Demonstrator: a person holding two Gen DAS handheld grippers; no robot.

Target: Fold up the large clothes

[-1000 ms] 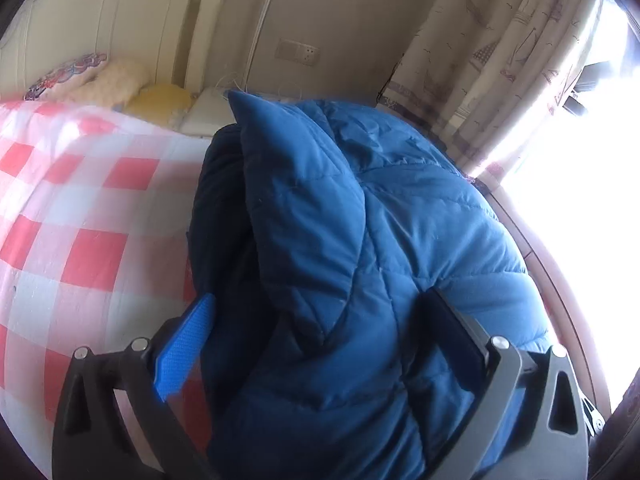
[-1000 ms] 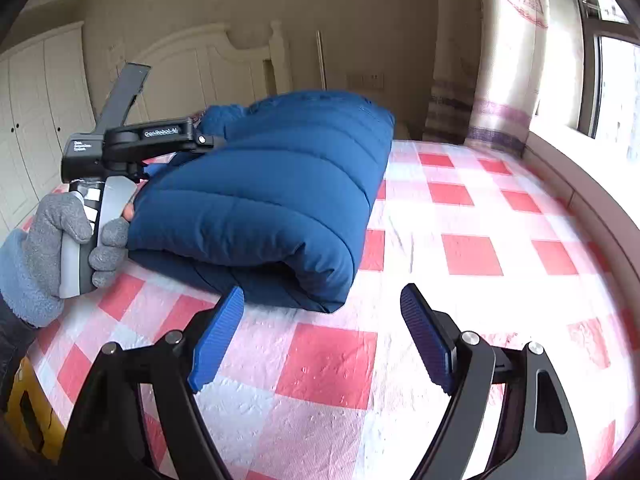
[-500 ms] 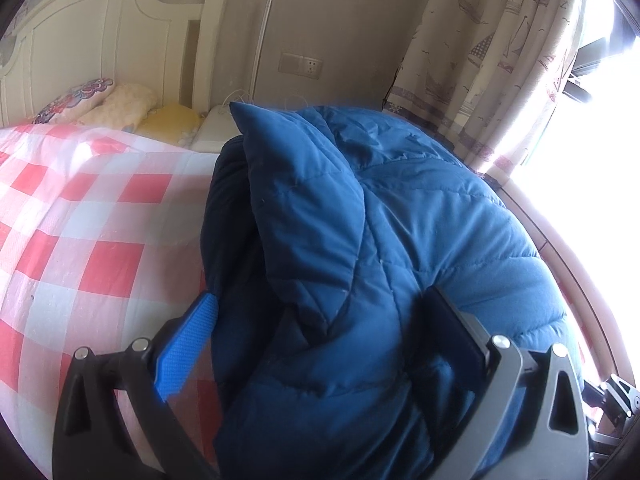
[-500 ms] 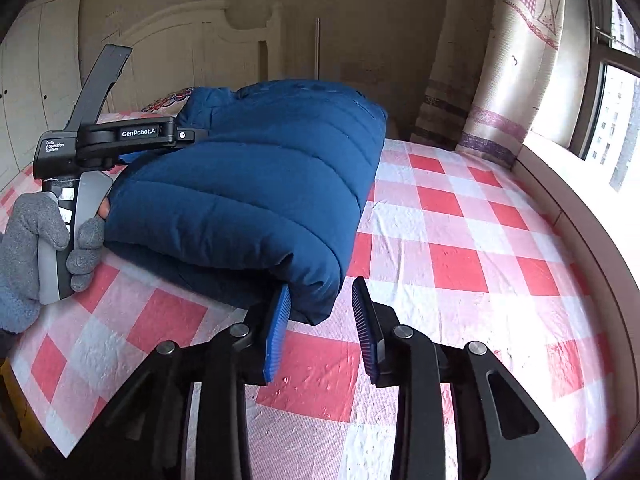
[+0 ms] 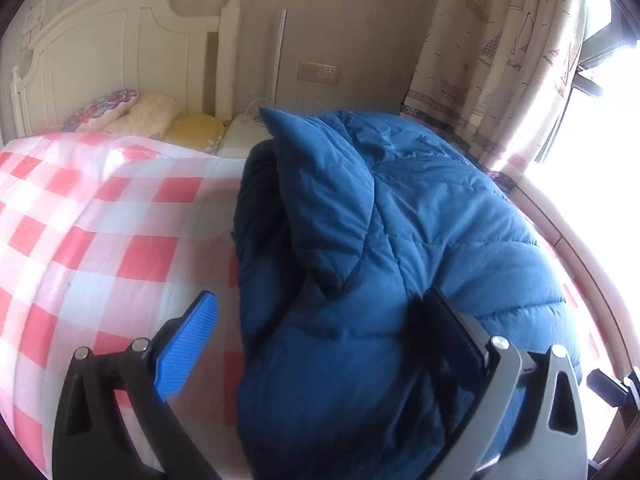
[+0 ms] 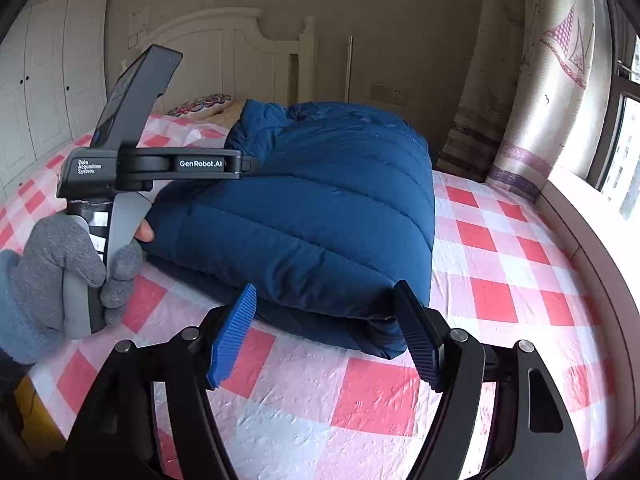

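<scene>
A blue puffer jacket [image 6: 320,208] lies folded in a thick bundle on the bed's red-and-white checked sheet [image 6: 500,248]. My right gripper [image 6: 325,290] is at the bundle's near folded edge. Its jaws are opening, with that edge between the fingertips and the blue pads [image 6: 234,336] not pressing it. My left gripper [image 5: 320,300] stands open at the jacket's [image 5: 400,240] other end. The padded cloth fills the space beside its right finger, and its left finger is clear over the sheet. In the right wrist view a grey-gloved hand [image 6: 60,264] holds the left gripper's body [image 6: 152,164] against the bundle.
A white headboard [image 5: 120,52] and several pillows [image 5: 152,116] stand at the bed's far end. Patterned curtains [image 6: 552,80] and a bright window lie along the right side, with a ledge beside the mattress. White wardrobe doors [image 6: 48,80] stand at the left.
The right gripper moved up to the jacket's near edge, shut almost fully there, then spread its jaws again. The left gripper drew back slightly, so more sheet and headboard show.
</scene>
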